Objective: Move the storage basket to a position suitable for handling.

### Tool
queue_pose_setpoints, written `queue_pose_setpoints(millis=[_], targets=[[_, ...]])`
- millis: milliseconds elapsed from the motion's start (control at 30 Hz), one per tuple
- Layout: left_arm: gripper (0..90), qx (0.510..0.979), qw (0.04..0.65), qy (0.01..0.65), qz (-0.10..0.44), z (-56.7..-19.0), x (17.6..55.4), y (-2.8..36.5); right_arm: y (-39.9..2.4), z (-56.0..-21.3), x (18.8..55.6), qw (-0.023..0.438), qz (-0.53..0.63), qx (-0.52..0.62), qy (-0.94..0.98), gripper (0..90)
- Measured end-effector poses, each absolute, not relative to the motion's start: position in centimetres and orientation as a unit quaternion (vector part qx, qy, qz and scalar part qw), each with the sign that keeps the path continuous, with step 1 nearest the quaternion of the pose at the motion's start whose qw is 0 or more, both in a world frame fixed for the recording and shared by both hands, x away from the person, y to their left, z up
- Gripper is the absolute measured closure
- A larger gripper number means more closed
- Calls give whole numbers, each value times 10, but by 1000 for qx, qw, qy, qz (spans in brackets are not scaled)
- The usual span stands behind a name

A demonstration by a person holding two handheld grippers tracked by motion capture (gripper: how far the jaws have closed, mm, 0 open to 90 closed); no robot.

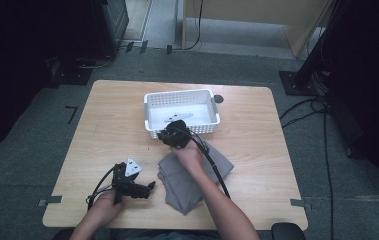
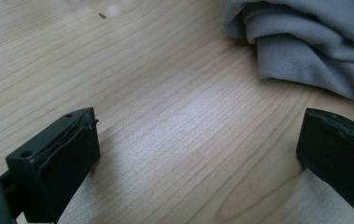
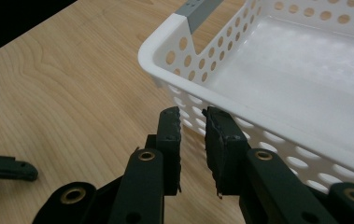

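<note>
the right gripper [image 1: 173, 138] is hovering at the white perforated basket [image 1: 152, 112], jaws a narrow slit, gripping nothing. the left gripper [image 1: 149, 187] is waiting wide open beside the folded grey cloth [image 1: 189, 182] on the counter [image 1: 107, 115]. the basket is looking light, stiff and slick; its near rim is probably offering the surest pinch.

Light wooden desk [image 1: 257, 115] with rounded corners stands on grey carpeted floor [image 1: 37, 135]. Black cables [image 1: 307, 107] trail at right. Dark equipment stands occupy both rear corners.
</note>
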State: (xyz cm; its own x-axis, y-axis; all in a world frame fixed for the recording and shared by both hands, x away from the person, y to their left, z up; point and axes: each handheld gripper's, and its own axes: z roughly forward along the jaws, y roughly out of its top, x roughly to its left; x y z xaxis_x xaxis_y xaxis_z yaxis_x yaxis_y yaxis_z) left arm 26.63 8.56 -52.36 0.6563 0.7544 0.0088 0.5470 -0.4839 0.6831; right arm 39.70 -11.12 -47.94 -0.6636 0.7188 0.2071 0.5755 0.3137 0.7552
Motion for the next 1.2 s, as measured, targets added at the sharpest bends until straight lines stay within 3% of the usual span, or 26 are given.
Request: queue_pose_setpoints(millis=[167, 267, 500, 1200], targets=[[0, 847, 332, 384, 156, -524, 266, 86, -107, -481, 405, 92, 425, 399, 807, 734], [0, 847, 332, 384, 156, -524, 266, 86, -106, -482, 413, 90, 430, 402, 804, 664], [0, 846, 333, 385, 156, -524, 266, 85, -117, -474, 409, 81, 429, 407, 802, 605], [0, 847, 332, 384, 156, -524, 266, 86, -204, -453, 363, 91, 441, 389, 803, 445]])
